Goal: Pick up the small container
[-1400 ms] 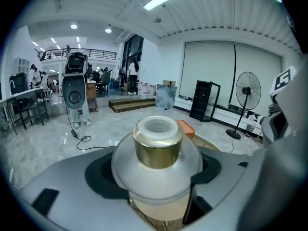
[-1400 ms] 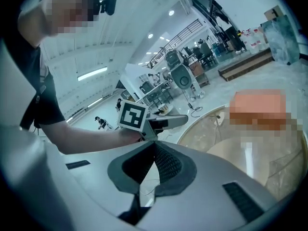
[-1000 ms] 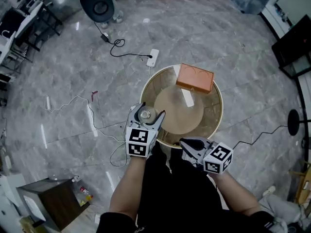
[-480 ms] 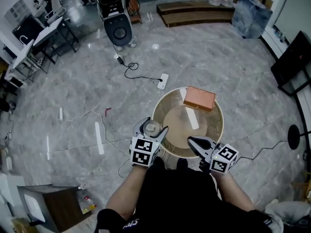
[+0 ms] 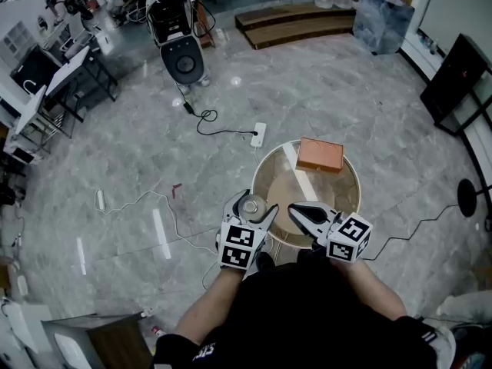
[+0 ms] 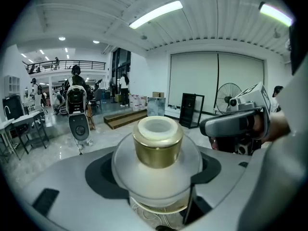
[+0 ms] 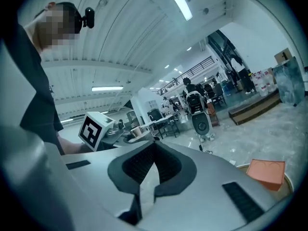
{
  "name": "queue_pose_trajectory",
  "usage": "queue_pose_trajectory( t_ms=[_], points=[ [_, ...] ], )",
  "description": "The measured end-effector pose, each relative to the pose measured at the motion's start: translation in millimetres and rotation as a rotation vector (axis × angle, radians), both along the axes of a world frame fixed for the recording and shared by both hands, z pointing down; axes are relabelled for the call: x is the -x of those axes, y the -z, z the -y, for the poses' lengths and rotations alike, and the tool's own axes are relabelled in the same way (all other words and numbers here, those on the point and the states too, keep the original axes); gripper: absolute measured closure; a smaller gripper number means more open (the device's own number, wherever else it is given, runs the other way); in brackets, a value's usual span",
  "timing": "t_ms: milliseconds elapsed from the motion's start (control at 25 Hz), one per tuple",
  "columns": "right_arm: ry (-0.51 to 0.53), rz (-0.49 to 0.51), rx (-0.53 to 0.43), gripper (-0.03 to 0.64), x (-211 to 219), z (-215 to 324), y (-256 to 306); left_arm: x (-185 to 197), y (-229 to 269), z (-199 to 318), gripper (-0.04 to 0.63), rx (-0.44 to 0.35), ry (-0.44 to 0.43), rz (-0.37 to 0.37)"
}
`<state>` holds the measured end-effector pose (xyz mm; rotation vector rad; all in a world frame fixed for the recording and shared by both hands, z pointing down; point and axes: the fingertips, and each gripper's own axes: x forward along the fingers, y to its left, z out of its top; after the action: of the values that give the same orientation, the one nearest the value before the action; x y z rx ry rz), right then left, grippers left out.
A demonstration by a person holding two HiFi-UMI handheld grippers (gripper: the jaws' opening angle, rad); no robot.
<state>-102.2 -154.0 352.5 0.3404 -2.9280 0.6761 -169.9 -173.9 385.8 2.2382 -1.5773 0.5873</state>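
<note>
My left hand-held gripper [image 5: 253, 205] clamps the jar [image 6: 158, 146], its base hidden; right hand-held gripper [image 5: 294, 209] closed, empty, above round bench [image 5: 278, 184], marble floor [image 5: 138, 137].

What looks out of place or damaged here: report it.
Nothing looks spilled or damaged. The small container sits squarely in the left gripper; the orange box lies at the round table's far rim.

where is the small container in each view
Head view: small container low centre, between the left gripper's jaws.
Left gripper view: dead centre, clamped.
Right gripper view: tiny, left of centre, likely it.
Shared landmark: the black-and-white machine standing on the floor.
</note>
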Motion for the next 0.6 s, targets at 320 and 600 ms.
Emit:
queue_pose_trajectory(
  t_ms=[320, 600],
  points=[
    [-0.004, 0.028, -0.149, 0.604, -32.4, 33.1, 35.3, -18.4, 27.4, 19.4, 0.25, -0.024, 0.048, 0.033],
    [0.037, 0.035, -0.154, 0.604, -118.5, 85.5, 41.5, -74.4, 42.9, 57.6, 0.25, -0.036, 0.162, -0.012]
  ],
)
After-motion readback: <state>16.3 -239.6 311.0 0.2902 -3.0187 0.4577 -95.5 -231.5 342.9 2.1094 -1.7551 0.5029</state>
